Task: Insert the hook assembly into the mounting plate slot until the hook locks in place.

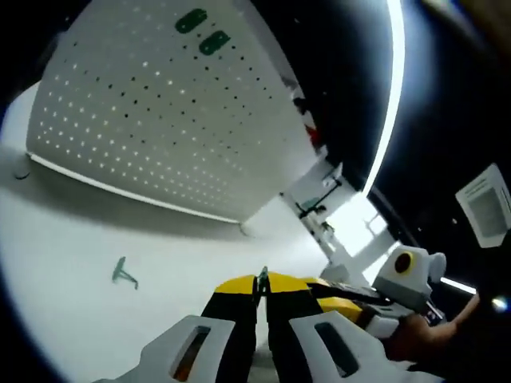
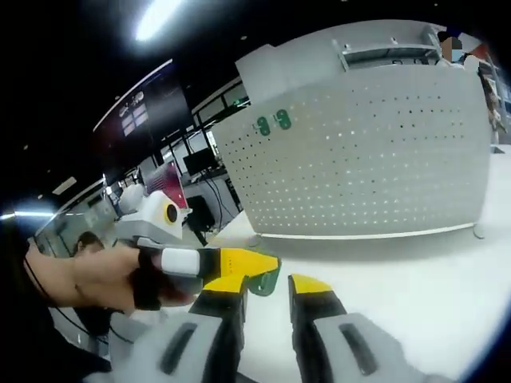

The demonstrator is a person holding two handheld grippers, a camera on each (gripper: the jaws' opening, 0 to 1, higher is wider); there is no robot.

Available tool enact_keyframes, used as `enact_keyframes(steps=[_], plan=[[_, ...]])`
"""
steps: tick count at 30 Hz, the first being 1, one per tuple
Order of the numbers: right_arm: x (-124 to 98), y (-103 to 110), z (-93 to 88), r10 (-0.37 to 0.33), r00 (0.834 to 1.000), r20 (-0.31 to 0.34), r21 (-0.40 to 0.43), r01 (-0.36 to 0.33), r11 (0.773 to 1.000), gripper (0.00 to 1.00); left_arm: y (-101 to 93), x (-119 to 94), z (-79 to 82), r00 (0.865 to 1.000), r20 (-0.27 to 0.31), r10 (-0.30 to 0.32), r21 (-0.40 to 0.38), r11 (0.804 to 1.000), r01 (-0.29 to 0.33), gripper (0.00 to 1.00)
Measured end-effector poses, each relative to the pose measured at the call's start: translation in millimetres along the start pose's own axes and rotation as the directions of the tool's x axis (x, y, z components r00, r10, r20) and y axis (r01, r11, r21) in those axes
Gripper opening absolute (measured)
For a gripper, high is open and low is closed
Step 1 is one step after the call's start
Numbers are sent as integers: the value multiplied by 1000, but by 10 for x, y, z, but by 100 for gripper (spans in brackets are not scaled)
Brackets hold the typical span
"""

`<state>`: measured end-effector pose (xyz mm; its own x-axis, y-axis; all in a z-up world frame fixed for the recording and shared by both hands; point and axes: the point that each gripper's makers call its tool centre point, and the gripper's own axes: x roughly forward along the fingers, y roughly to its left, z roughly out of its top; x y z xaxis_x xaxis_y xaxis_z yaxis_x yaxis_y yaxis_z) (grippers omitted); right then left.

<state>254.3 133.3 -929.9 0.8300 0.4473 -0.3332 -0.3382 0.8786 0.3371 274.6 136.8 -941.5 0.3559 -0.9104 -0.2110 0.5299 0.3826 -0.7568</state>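
Note:
The white perforated mounting plate [image 1: 160, 112] [image 2: 359, 159] stands upright on the table. Two green hooks [image 1: 204, 32] [image 2: 271, 124] sit high on it. My left gripper [image 1: 262, 291] [image 2: 249, 270] is shut on a thin green hook assembly [image 1: 262, 281] [image 2: 265, 282], held short of the plate. Another green hook [image 1: 124, 273] lies loose on the table to the left. My right gripper [image 2: 267, 291] [image 1: 351, 302] is open, its yellow-tipped jaws on either side of the held hook without gripping it.
The white table [image 1: 96, 239] [image 2: 415, 279] runs up to the plate's base. A hand [image 2: 88, 279] holds the left gripper. Dark room, ceiling light strips [image 1: 391, 96] and monitors [image 2: 196, 163] lie beyond the table.

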Motion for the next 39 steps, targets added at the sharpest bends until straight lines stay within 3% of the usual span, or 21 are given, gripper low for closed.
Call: enact_keyframes(steps=[12, 17, 24, 33, 39], plan=[[-39, 67, 6, 33, 999, 33, 94, -35, 995, 12, -83, -125, -14, 999, 35, -26, -33, 999, 27, 2], [-61, 141, 7, 54, 996, 69, 172, -65, 983, 9, -106, -177, -11, 997, 70, -29, -68, 997, 34, 2], [-86, 225, -33, 84, 994, 76, 260, -101, 960, 4, -118, -220, -53, 997, 77, -29, -74, 997, 34, 2], [-107, 249, -25, 91, 993, 74, 315, -110, 943, 3, -143, -237, -47, 995, 101, -24, -74, 997, 31, 2], [-99, 257, -31, 96, 993, 68, 309, -112, 944, 3, -127, -251, -45, 993, 117, -11, -85, 996, 21, 2]])
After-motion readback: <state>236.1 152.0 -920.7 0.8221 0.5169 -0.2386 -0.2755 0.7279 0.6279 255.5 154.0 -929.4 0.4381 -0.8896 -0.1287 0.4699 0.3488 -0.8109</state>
